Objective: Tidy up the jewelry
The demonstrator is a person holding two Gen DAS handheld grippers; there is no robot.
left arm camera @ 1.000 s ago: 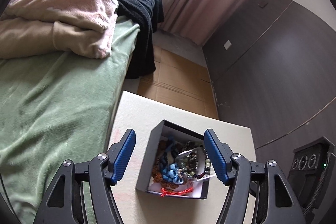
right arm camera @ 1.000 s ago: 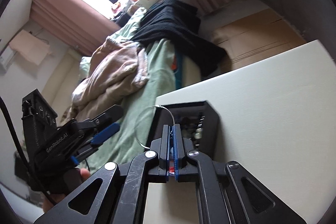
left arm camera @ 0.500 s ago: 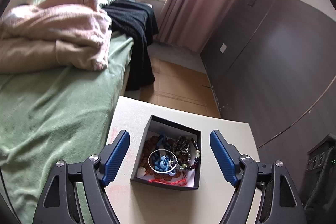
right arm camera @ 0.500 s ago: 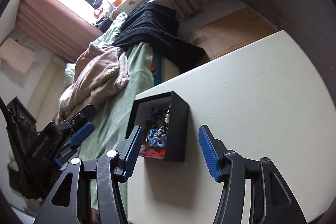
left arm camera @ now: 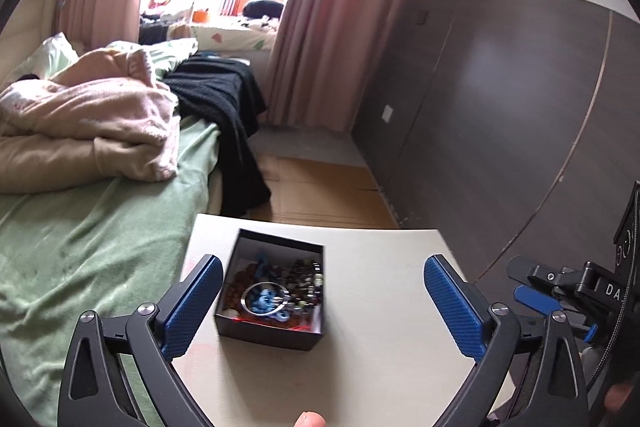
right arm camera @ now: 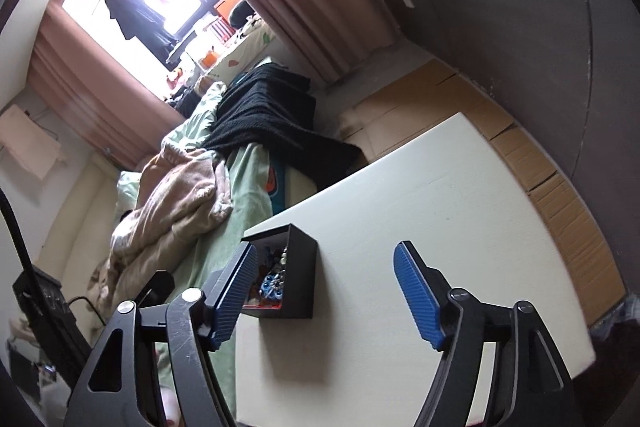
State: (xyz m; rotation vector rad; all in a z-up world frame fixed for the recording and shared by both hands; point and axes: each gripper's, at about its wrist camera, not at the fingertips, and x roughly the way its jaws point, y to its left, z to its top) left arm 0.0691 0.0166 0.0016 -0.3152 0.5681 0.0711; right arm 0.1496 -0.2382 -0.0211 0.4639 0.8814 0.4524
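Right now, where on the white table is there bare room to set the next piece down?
The white table lies bare from the black box across to its edge by the dark wall panel, and along the near edge. The box itself is packed with jewelry, tight against the bed-side edge.

The open box (left arm camera: 269, 323) sits on the table (left arm camera: 376, 311) near its edge beside the bed (left arm camera: 80, 239), holding a heap of jewelry (left arm camera: 276, 291) with a ring bangle (left arm camera: 262, 301) on top. Blankets (left arm camera: 92, 127) lie piled on the bed; flattened cardboard (left arm camera: 320, 187) covers the floor beyond the table's far edge.
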